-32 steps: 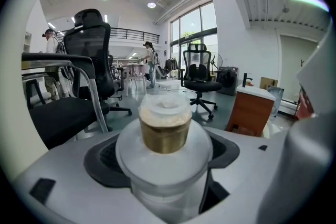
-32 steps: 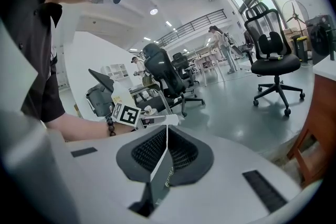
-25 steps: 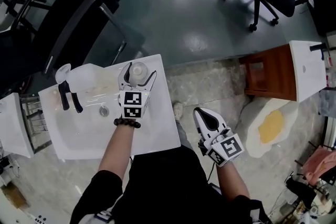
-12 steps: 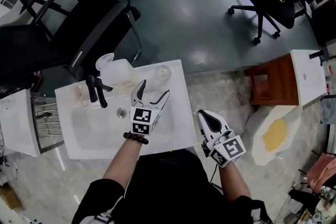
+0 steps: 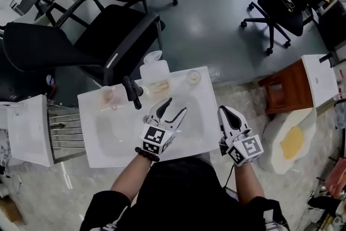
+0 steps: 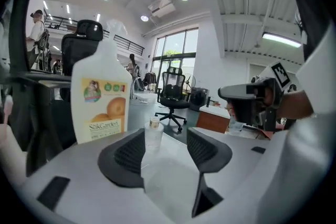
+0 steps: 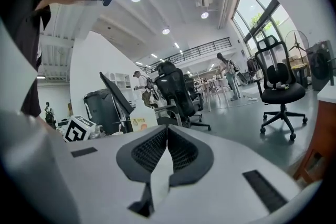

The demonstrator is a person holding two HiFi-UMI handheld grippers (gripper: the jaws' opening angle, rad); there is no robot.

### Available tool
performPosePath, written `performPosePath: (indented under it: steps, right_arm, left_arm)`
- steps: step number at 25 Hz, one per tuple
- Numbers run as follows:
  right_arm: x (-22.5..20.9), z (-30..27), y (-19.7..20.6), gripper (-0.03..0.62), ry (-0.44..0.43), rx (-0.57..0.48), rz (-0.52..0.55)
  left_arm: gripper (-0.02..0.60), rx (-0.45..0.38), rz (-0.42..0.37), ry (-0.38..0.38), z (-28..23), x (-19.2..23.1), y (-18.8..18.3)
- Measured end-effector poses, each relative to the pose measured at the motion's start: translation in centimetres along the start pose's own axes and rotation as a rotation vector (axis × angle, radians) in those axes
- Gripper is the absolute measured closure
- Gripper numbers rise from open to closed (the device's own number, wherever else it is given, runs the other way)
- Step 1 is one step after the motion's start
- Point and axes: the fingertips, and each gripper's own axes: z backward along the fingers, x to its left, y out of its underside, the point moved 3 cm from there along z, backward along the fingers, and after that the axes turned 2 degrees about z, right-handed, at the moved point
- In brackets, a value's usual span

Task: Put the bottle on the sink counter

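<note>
A small clear bottle (image 5: 193, 77) with a pale cap stands upright on the back right corner of the white sink counter (image 5: 208, 116). My left gripper (image 5: 172, 107) hovers over the basin, well short of the bottle and apart from it. Its jaws are open, have just been closing, and hold nothing. In the left gripper view the bottle (image 6: 153, 134) shows far off between the left gripper's (image 6: 164, 147) pads. My right gripper (image 5: 227, 114) hangs shut and empty off the counter's right edge; in its own view the right gripper (image 7: 167, 136) has its pads together.
A white jug (image 5: 154, 74) with an orange label stands behind the black faucet (image 5: 132, 93). A small object (image 5: 110, 96) sits at the counter's back left. Black office chairs (image 5: 102, 35) stand beyond, a metal rack (image 5: 65, 130) at left, a wooden cabinet (image 5: 284, 86) at right.
The left gripper drew back from around the bottle toward the person, leaving the bottle standing on the counter corner, and its jaws narrowed. The right gripper rose slightly.
</note>
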Motion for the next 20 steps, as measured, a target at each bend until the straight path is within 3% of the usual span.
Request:
performPosePath:
  steps: [4, 8, 13, 20]
  right_arm:
    - [2.2, -0.5, -1.1, 0.562, 0.045, -0.051, 0.03]
    - [3.9, -1.1, -1.8, 0.562, 0.04, -0.08, 0.046]
    - [4.3, -1.1, -2.4, 0.562, -0.011, -0.069, 0.075]
    - [3.1, -1.0, -5.5, 0.563, -0.106, -0.146, 0.095]
  left_arm:
    - [0.441, -0.08, -0.013, 0.002, 3.8, 0.6, -2.2]
    - [0.528, -0.155, 0.0, -0.056, 6.8, 2.3, -4.6]
    - [0.548, -0.233, 0.028, -0.113, 9.6, 3.1, -7.4]
    - [0.548, -0.338, 0.036, -0.232, 11.3, 2.3, -10.4]
